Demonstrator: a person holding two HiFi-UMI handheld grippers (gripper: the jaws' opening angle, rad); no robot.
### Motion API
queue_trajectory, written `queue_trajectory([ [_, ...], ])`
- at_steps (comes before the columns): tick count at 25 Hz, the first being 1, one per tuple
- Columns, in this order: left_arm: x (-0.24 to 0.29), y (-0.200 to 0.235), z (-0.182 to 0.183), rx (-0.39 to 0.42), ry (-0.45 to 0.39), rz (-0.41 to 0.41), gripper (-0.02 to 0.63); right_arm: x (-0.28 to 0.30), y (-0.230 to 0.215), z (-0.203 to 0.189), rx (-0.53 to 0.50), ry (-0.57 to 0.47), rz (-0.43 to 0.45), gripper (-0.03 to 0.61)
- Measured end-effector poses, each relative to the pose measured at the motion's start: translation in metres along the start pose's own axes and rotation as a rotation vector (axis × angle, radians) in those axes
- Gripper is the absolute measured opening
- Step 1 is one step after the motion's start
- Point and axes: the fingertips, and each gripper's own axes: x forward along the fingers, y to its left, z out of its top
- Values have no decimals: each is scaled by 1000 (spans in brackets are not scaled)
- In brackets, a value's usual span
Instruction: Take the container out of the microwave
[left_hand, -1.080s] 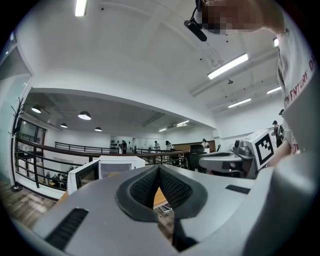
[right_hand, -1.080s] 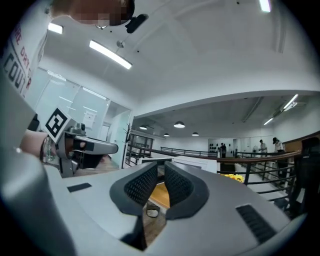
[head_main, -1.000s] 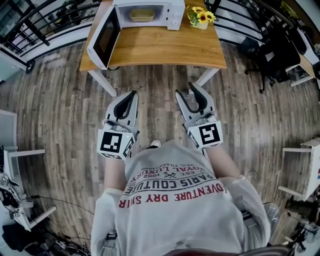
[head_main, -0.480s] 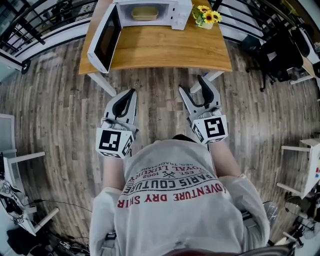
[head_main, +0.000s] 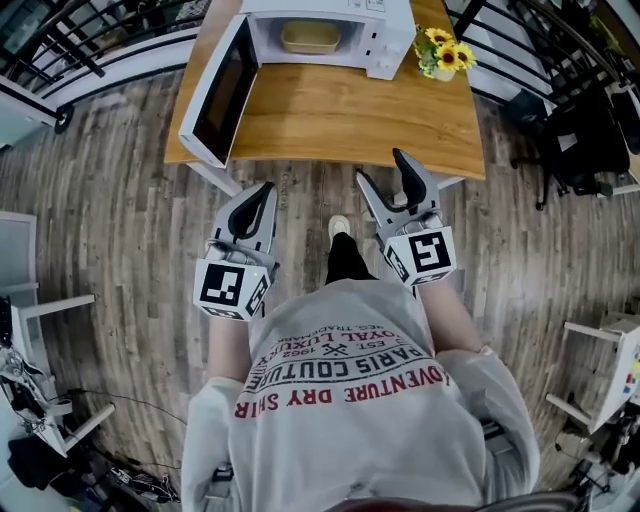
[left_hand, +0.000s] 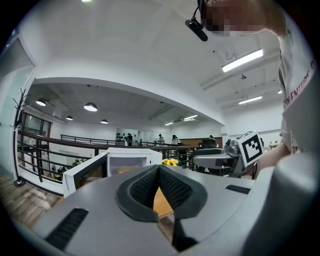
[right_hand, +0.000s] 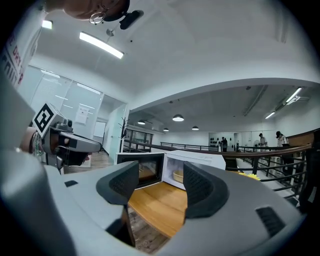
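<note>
The left gripper (head_main: 263, 190) is shown clenched, its jaws closed together with nothing between them. The right gripper (head_main: 382, 168) is shown released, jaws wide apart and empty. The container (head_main: 309, 38) is seen well ahead of both grippers, inside the microwave (head_main: 388, 45), whose door (head_main: 222, 90) stands open on the wooden table (head_main: 350, 110).

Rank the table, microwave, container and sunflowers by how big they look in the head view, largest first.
1. table
2. microwave, door open
3. container inside it and sunflowers: about alike, so not ranked against each other
</note>
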Motion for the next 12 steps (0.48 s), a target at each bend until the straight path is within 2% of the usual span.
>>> queue_trajectory([
  [4, 42, 29, 8, 35, 8, 49, 14, 52, -36, 1, 0, -15, 22, 276],
  [12, 145, 79, 30, 19, -11, 99, 14, 150, -112, 1, -16, 8, 88, 276],
])
